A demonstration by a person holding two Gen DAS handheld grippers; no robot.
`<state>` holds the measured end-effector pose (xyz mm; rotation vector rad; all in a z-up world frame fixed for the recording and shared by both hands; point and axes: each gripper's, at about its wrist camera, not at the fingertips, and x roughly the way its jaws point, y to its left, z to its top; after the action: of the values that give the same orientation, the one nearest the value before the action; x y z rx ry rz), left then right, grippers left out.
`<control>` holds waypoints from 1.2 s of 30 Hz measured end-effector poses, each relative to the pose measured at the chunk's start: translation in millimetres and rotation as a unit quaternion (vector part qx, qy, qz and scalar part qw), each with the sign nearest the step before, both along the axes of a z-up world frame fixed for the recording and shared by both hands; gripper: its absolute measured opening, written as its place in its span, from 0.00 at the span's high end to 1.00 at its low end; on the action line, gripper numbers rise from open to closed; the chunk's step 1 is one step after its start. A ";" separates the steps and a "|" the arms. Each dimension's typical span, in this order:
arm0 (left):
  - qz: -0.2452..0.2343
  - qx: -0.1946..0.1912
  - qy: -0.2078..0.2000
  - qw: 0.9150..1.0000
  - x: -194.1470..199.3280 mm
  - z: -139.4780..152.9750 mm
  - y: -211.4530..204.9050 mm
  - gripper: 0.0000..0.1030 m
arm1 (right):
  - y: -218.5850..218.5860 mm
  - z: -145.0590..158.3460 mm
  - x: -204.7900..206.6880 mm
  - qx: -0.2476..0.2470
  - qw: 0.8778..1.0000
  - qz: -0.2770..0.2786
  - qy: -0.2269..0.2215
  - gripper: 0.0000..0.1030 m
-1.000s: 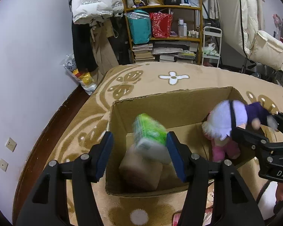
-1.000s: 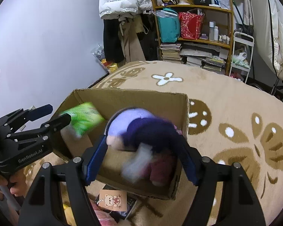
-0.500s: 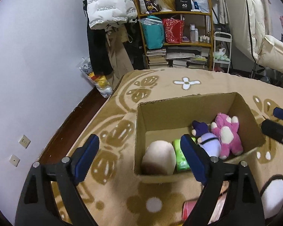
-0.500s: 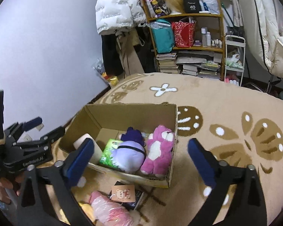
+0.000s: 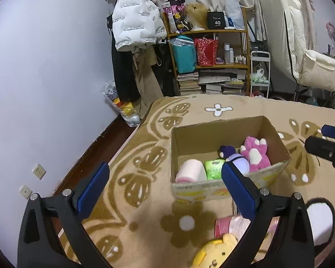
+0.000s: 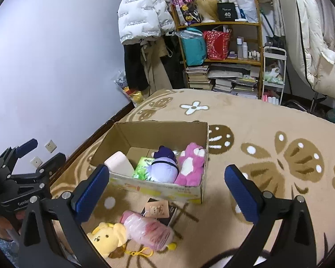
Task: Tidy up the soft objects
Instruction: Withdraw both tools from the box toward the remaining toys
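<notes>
An open cardboard box (image 5: 223, 131) (image 6: 158, 131) stands on the carpet. Inside lie a pink-white roll (image 5: 191, 170) (image 6: 119, 166), a green tissue pack (image 5: 214, 167) (image 6: 144, 167), a purple doll (image 5: 240, 158) (image 6: 164, 169) and a pink plush (image 5: 255, 156) (image 6: 189, 167). In front of the box lie a yellow bear plush (image 5: 214, 254) (image 6: 107, 239) and a pink wrapped bundle (image 5: 232, 225) (image 6: 147, 230). My left gripper (image 5: 165, 189) is open and empty, raised in front of the box. My right gripper (image 6: 167, 192) is open and empty above these loose items.
A small card packet (image 6: 159, 208) lies by the box front. A white wall (image 5: 44, 78) runs along the left with sockets. A crowded wooden shelf (image 5: 208, 55) and hanging coats stand at the back. A white chair (image 5: 317, 73) is at the far right.
Both grippers let go: the green pack and the purple doll dropped into the box. Both grippers opened wide and pulled back and up from the box.
</notes>
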<state>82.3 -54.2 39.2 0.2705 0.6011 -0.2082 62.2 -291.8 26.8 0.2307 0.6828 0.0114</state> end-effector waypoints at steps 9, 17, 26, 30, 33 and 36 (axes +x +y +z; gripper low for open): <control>0.017 0.002 0.016 1.000 -29.8 1.6 21.4 0.03 | 13.5 8.7 -31.8 0.000 1.000 0.005 -0.005 0.00; 0.019 0.017 0.030 0.999 -48.3 -13.9 25.9 0.03 | 22.8 1.0 -53.6 0.007 1.000 0.005 0.001 0.00; 0.016 0.020 0.052 0.998 -56.0 -34.2 25.9 0.03 | 27.6 -19.1 -61.0 0.027 0.999 0.002 0.019 0.00; 0.016 0.021 0.069 0.997 -53.7 -45.8 25.7 0.03 | 29.7 -29.4 -57.8 0.033 0.999 0.004 0.032 0.00; 0.014 0.026 0.082 0.996 -51.9 -56.8 25.2 0.03 | 31.7 -40.0 -54.1 0.031 0.998 0.009 0.045 0.00; 0.014 0.034 0.094 0.995 -49.4 -68.3 23.7 0.03 | 31.0 -49.6 -50.1 0.038 0.998 0.012 0.056 0.00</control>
<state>32.9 -30.5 -29.1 0.3109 0.7999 -0.1881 12.1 -260.7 -22.7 0.2970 0.7977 0.0475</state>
